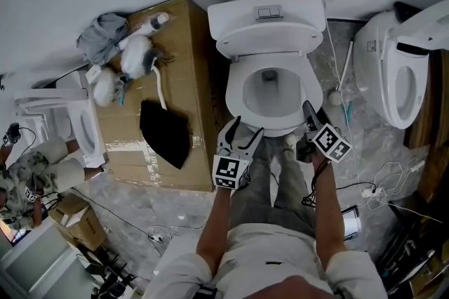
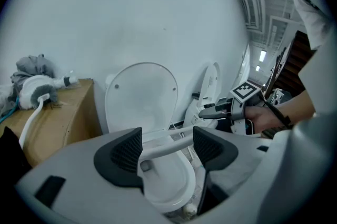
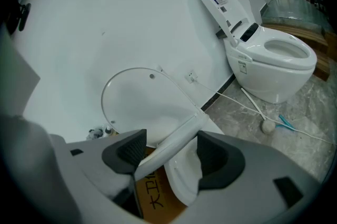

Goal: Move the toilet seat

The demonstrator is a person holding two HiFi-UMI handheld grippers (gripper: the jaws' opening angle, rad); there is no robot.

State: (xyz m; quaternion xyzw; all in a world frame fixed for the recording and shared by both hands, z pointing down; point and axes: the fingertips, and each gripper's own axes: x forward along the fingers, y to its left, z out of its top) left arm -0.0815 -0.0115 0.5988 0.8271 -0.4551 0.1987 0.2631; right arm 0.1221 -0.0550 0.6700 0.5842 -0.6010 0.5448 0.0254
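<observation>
Looking down from my head, I see the white plastic ring-shaped toilet seat over the bowl of the white ceramic toilet that stands against the wall in front of my legs. My left tongs are at the seat's front left edge and my right tongs at its front right. A brown cardboard box stands just beside the toilet on the left, with a black cloth on it. A second white toilet stands off to the right.

In the left gripper view my jaws are spread, and the seat's thin front rim runs across the gap between the two black pads. Behind it the round white lid stands upright against the wall.

In the right gripper view those jaws are spread too. The seat's edge passes slantwise between the pads, lifted clear of the bowl below it. I cannot tell whether either pad presses on it.
</observation>
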